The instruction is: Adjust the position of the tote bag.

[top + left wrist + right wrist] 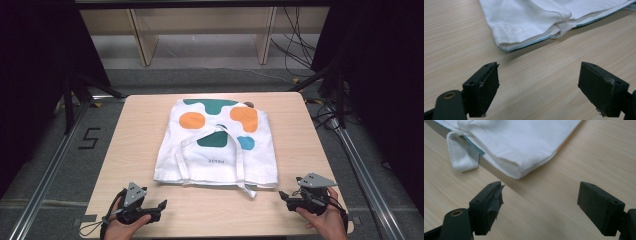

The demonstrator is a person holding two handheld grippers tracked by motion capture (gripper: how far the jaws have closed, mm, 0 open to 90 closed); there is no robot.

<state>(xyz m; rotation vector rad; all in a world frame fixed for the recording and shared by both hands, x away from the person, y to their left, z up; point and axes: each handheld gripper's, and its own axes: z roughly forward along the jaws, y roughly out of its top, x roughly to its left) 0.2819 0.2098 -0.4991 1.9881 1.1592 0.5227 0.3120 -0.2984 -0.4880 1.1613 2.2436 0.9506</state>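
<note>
Where the dark room closes in at nine and three o'clock, a pale wooden table (135, 150) carries a flat white cloth tote bag (220, 145) printed with orange, green and blue blobs, lying at its centre with two white straps (235, 160) looped across it. What the bag holds cannot be made out. At twelve o'clock stands a light wooden shelf frame (200, 30); small print on the bag is illegible. At seven o'clock the left gripper (159, 206), at five o'clock the right gripper (284, 196); both stand wide apart, gripping nothing, near the bag's corners.
</note>
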